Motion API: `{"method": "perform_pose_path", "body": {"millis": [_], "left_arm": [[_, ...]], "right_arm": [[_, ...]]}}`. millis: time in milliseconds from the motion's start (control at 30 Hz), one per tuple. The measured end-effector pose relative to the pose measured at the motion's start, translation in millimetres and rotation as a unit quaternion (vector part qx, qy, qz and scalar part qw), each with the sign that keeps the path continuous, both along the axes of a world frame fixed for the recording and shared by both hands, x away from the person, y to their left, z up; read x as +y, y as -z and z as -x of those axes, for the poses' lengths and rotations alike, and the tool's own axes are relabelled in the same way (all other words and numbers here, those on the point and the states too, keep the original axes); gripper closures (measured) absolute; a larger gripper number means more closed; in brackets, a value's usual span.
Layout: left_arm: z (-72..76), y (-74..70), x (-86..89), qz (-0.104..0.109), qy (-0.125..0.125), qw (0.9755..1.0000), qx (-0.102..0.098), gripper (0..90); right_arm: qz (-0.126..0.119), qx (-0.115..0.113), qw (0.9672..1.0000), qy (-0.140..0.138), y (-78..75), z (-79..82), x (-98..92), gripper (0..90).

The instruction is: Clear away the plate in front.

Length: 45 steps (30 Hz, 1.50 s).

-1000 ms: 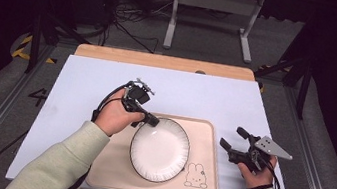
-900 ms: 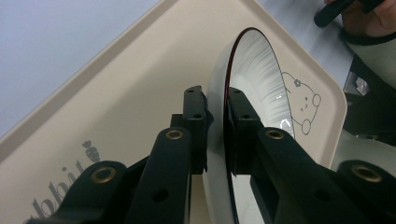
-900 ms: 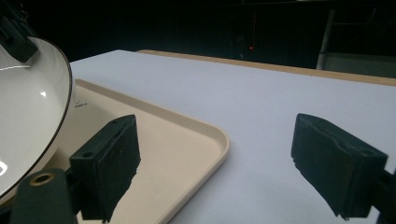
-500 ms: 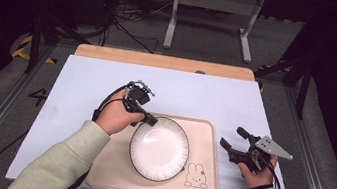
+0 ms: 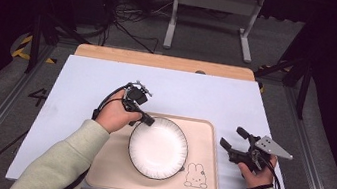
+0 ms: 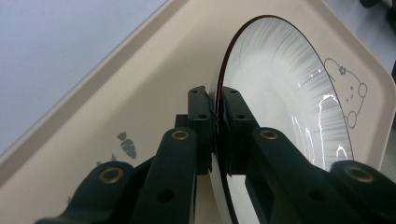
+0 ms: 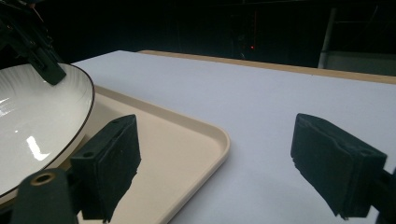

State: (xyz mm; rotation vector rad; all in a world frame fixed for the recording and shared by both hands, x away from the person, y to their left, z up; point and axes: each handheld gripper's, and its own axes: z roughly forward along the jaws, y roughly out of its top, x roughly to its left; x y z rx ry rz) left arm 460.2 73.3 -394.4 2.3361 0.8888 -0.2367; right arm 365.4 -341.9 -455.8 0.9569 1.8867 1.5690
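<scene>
My right gripper (image 5: pixel 234 139) sits near the worktop's (image 5: pixel 206 97) right edge, jaws wide apart beside the tray (image 5: pixel 213 152). On the tray, the plate (image 5: pixel 158 146) has its far-left rim clamped by my left gripper (image 5: pixel 148 120). Bare worktop beyond.

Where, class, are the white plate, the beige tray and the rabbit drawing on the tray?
white plate (image 5: pixel 157 148), high view, centre of its bowl.
beige tray (image 5: pixel 107 169), high view, bare floor left of the plate.
rabbit drawing (image 5: pixel 196 175), high view, the rabbit's body.
</scene>
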Motion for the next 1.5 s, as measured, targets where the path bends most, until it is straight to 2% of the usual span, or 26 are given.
{"method": "perform_pose_path", "body": {"millis": [200, 400, 600, 700, 800, 900, 1000, 1100, 1167, 1200, 1233, 1267, 1300, 1333, 1400, 1500], "left_arm": [[-4.4, 8.6, 1.9, -0.026, -0.004, 0.9997, -0.004, 83.9], [-6.8, 15.6, 5.1, -0.021, -0.009, 0.9997, 0.007, 83.6], [-7.9, 18.7, 5.3, -0.021, -0.012, 0.9997, 0.008, 82.9], [-10.0, 21.3, 5.9, -0.026, -0.013, 0.9995, 0.015, 82.7], [-11.3, 24.2, 6.0, -0.037, -0.019, 0.9991, 0.007, 82.2], [-12.0, 24.0, 7.8, -0.026, -0.021, 0.9994, 0.011, 81.8], [-11.9, 22.5, 8.9, -0.023, -0.018, 0.9996, 0.000, 78.6], [-10.4, 20.4, 9.4, -0.018, -0.017, 0.9997, -0.002, 75.9], [-8.0, 17.4, 9.5, -0.015, -0.016, 0.9997, -0.009, 71.9], [-4.8, 14.2, 9.6, -0.013, -0.015, 0.9995, -0.023, 68.3], [-4.8, 14.2, 9.6, -0.013, -0.015, 0.9995, -0.023, 65.8], [-0.2, 9.6, 10.7, -0.013, -0.016, 0.9987, -0.046, 61.9], [2.2, 7.6, 11.8, -0.008, -0.016, 0.9983, -0.055, 58.1], [2.2, 7.6, 11.8, -0.008, -0.016, 0.9983, -0.055, 53.8], [8.7, 2.8, 15.6, 0.004, -0.014, 0.9958, -0.090, 44.8], [15.2, -2.5, 19.6, 0.009, -0.016, 0.9940, -0.108, 37.9]], "right_arm": [[-0.001, 0.000, 1.0000, 0.000, 0.0, 0.0, 0.1, 16.0], [0.000, 0.001, 1.0000, 0.000, 0.0, -0.1, 0.0, 16.0], [0.000, 0.000, 1.0000, 0.000, 0.1, 0.1, 0.2, 16.0], [0.000, 0.000, 1.0000, 0.000, 0.1, 0.0, 0.4, 16.0], [-0.001, 0.000, 1.0000, 0.001, 0.1, 0.1, 0.4, 16.0], [0.000, 0.000, 1.0000, 0.001, 0.1, 0.1, 0.4, 16.0], [0.000, 0.000, 1.0000, 0.000, 0.1, -0.4, 0.2, 16.0], [-0.001, 0.001, 1.0000, 0.000, 0.1, -0.4, 0.1, 16.0], [0.000, 0.002, 1.0000, 0.000, 0.0, -0.6, 0.1, 16.1], [-0.002, 0.003, 1.0000, 0.001, 0.1, -1.0, 0.0, 16.2], [-0.002, 0.003, 1.0000, 0.001, 0.1, -1.0, 0.0, 16.2], [-0.001, 0.005, 1.0000, 0.001, 0.0, -1.4, 0.1, 16.5], [0.000, 0.007, 1.0000, -0.001, -0.1, -1.6, 0.0, 16.6], [0.000, 0.006, 1.0000, -0.001, 0.0, -1.9, 0.1, 16.8], [0.000, 0.008, 1.0000, -0.001, -0.1, -2.0, 0.2, 16.9], [0.002, 0.009, 1.0000, -0.002, -0.2, -2.2, 0.6, 17.0]]}}
